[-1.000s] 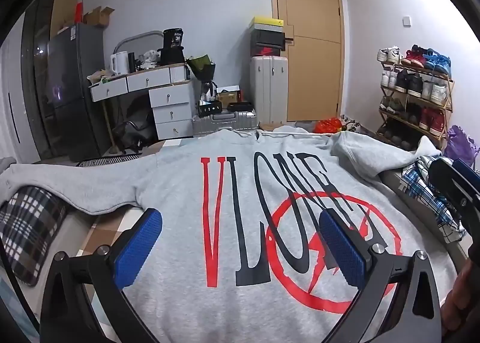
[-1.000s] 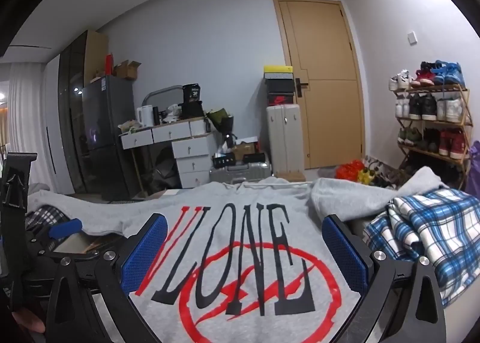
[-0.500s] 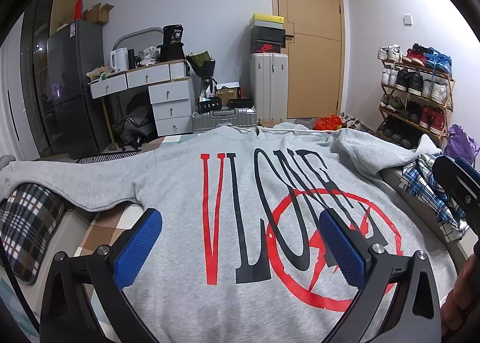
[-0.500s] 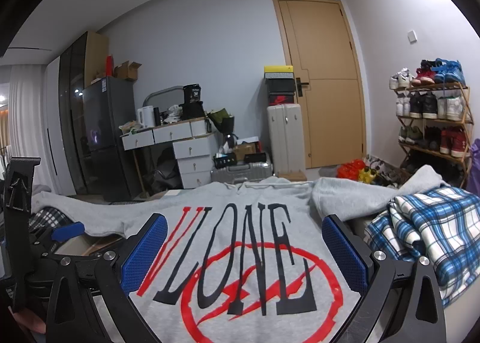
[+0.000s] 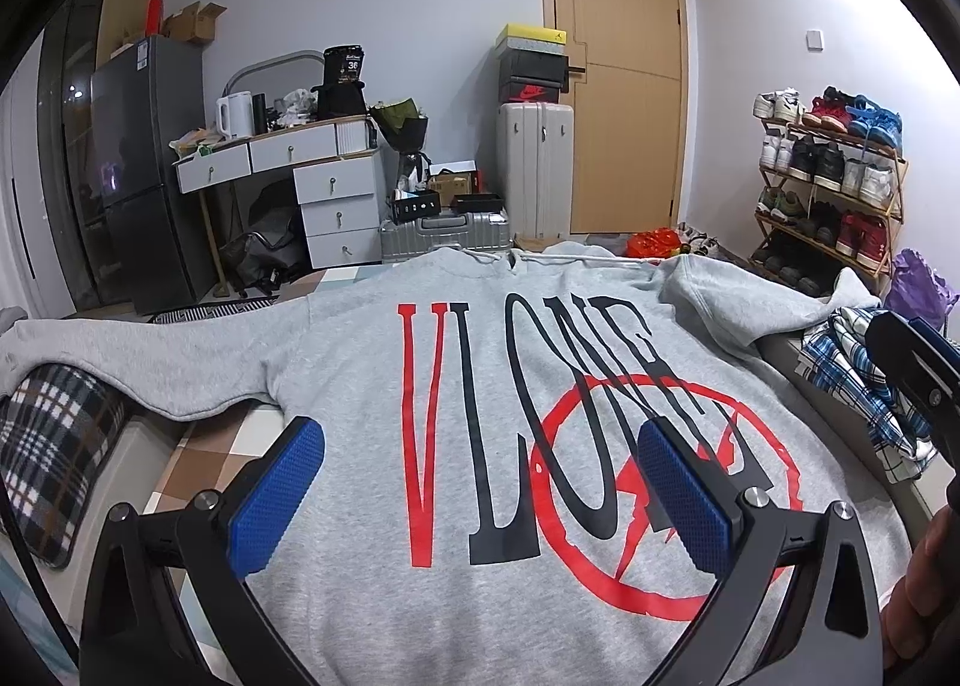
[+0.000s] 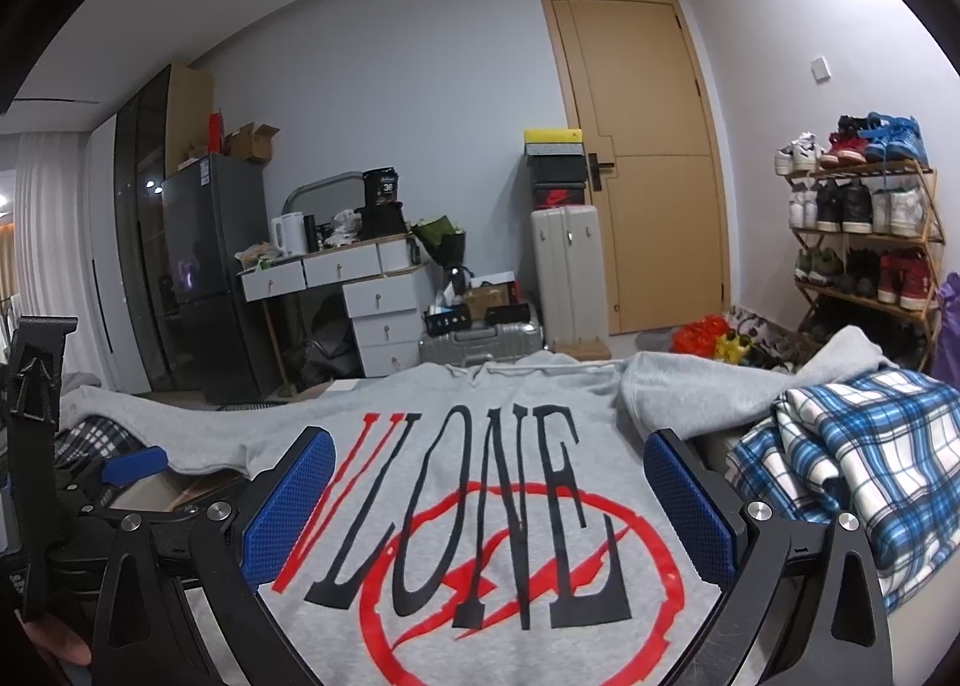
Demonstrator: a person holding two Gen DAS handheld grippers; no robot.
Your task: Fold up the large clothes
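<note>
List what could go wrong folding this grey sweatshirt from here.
The grey sweatshirt's right sleeve lies against the blue plaid cloth; a grab there could catch both. The left sleeve drapes over a dark plaid cushion and may drag it. Both grippers are open, holding nothing.

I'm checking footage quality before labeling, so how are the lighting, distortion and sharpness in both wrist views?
Left wrist view: even indoor light, strong fisheye bending of the door, black corners, sharp print on the grey sweatshirt. Right wrist view: same curvature, dark vignette across the upper left, a faint reflection on the black fridge, blue pads of the hand-held gripper crisp.
</note>
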